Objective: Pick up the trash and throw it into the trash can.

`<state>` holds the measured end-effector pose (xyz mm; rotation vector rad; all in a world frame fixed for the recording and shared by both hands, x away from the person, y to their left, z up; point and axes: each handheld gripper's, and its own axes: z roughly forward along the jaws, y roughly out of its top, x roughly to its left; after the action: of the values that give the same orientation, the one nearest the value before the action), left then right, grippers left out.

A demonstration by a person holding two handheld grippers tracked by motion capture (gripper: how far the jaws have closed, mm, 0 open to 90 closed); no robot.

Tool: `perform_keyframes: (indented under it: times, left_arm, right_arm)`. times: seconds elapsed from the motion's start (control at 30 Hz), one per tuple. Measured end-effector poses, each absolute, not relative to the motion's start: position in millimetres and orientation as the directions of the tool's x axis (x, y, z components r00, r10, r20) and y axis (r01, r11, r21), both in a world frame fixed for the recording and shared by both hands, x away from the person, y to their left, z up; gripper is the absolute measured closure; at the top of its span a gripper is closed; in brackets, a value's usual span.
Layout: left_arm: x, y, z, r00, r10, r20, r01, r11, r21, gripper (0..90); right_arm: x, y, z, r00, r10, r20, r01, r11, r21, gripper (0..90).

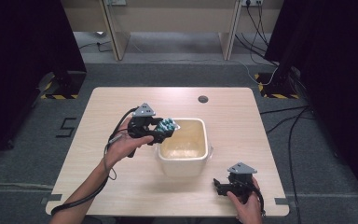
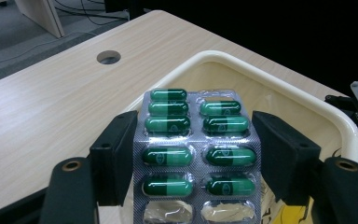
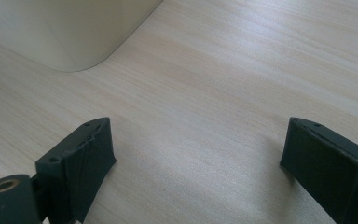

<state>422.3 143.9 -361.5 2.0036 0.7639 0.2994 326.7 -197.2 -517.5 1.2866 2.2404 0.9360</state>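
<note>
A silver blister pack (image 1: 168,124) of green capsules (image 2: 168,156) is held at the left rim of a cream plastic tub (image 1: 207,140), tilted over its inside. My left gripper (image 1: 164,130) is shut on the pack, one jaw pressing each long edge (image 2: 195,136). The two lowest pockets of the pack (image 2: 196,140) look empty. The tub's rim (image 2: 261,74) curves behind the pack. My right gripper (image 1: 218,185) rests low over the table near the front right, open (image 3: 196,154) with nothing between its jaws. A corner of the tub (image 3: 65,28) stands ahead of it.
The tub sits mid-table on the light wooden table (image 1: 121,186). A round cable hole (image 1: 203,99) lies near the far edge. Black cables trail from both grippers. Dark curtains, a desk and floor cables lie beyond the table.
</note>
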Motion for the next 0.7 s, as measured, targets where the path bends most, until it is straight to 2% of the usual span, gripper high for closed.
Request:
perform_keyframes:
  times: [0.7]
  left_arm:
    - [425, 106, -376, 0.811, 0.576, -0.105, 0.4, -0.415, 0.817, 33.7]
  right_arm:
    - [326, -197, -518, -0.501, 0.865, -0.009, 0.601, 0.355, 0.716, 9.6]
